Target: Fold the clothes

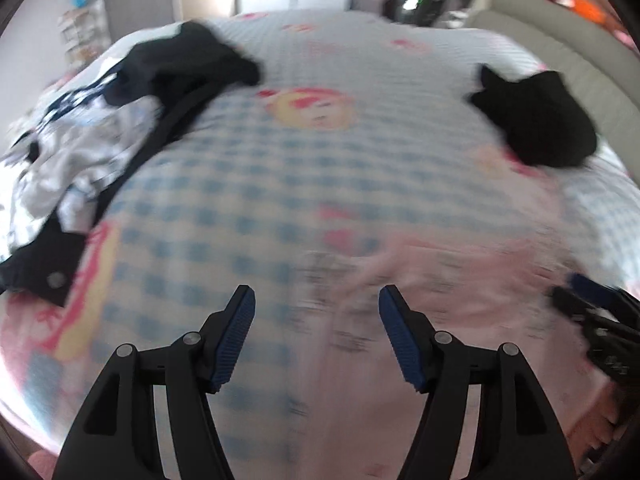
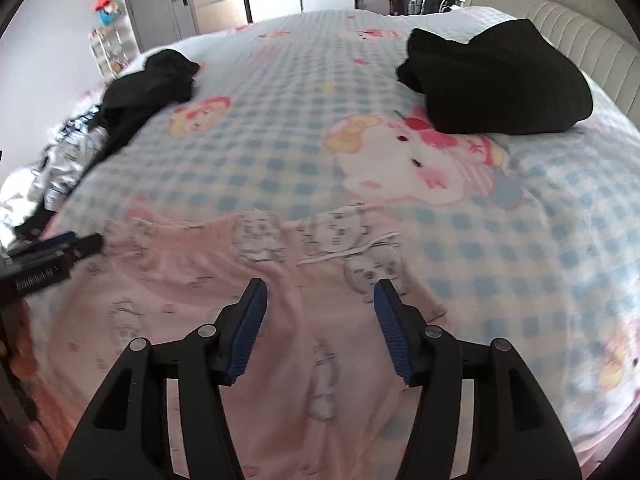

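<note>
A pink garment (image 2: 192, 280) printed with grey cartoon figures lies spread on the near part of the bed, blurred in the left wrist view (image 1: 460, 276). My right gripper (image 2: 320, 288) hangs over it with jaws apart and nothing between them. My left gripper (image 1: 316, 294) is open over the garment's left edge, also holding nothing. Each gripper shows at the side of the other's view: the right gripper (image 1: 580, 292) and the left gripper (image 2: 76, 242). A folded black garment (image 2: 496, 80) sits at the far right of the bed, also the black garment (image 1: 540, 120).
A heap of unfolded clothes, black (image 1: 180, 68) and white-patterned (image 1: 80, 152), lies at the bed's left side, also the heap (image 2: 132, 92). The blue-checked cartoon bedcover (image 2: 280, 120) fills the middle. A padded headboard (image 2: 580, 16) stands at the right; doors and a shelf are beyond.
</note>
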`<state>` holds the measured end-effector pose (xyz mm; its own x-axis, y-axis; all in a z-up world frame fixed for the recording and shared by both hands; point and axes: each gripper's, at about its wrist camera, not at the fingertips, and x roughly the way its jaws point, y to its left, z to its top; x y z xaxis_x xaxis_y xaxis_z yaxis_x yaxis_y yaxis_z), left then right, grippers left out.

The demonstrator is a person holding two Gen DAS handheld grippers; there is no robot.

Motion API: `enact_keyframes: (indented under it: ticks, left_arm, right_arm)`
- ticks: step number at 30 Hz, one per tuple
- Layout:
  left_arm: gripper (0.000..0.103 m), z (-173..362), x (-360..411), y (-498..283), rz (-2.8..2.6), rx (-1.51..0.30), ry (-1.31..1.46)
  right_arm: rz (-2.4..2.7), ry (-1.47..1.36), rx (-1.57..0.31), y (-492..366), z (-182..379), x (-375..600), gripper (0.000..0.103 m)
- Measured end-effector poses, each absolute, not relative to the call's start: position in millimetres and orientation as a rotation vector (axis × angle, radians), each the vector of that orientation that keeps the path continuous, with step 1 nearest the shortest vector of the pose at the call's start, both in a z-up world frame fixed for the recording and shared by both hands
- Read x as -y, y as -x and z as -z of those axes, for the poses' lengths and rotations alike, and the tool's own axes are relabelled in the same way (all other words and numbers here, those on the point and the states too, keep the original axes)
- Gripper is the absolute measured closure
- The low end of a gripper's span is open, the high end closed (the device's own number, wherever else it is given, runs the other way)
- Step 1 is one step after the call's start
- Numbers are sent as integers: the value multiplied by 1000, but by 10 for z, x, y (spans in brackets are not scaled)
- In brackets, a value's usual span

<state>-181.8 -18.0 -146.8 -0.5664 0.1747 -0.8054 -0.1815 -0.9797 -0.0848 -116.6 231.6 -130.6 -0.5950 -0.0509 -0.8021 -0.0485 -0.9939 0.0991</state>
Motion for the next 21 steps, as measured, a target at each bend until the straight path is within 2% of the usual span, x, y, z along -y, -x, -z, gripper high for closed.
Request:
enact_keyframes:
  ticks: [5,9,11,16,19,21]
  left_arm:
    - [36,1685,-33,1869,-2609,-152,1423]
    - [30,1719,118,1894,-2676,-215,1448]
    - [30,1641,155,1858,-2694,-173,1433]
    - [31,1431,72,1696,-2622,-25,1330]
    - [31,1464,-216,1651,-2522,-33,1298]
    - [31,1545,-380,1659,-2486,-51,1321]
  right_arm:
    - [2774,-1497,116,1206,1458,-2216,47]
    - [2760,-1509,335,1175,1455,-2511,47]
    - [2778,-1483,405,1147,1355,-2631,47]
    - [2844,-1413,387,1098,1179,-2723,46]
    - [2803,-1478,252,1212,1288,-2565,46]
    - [2770,-1480,232,1225,1367,-2458,46]
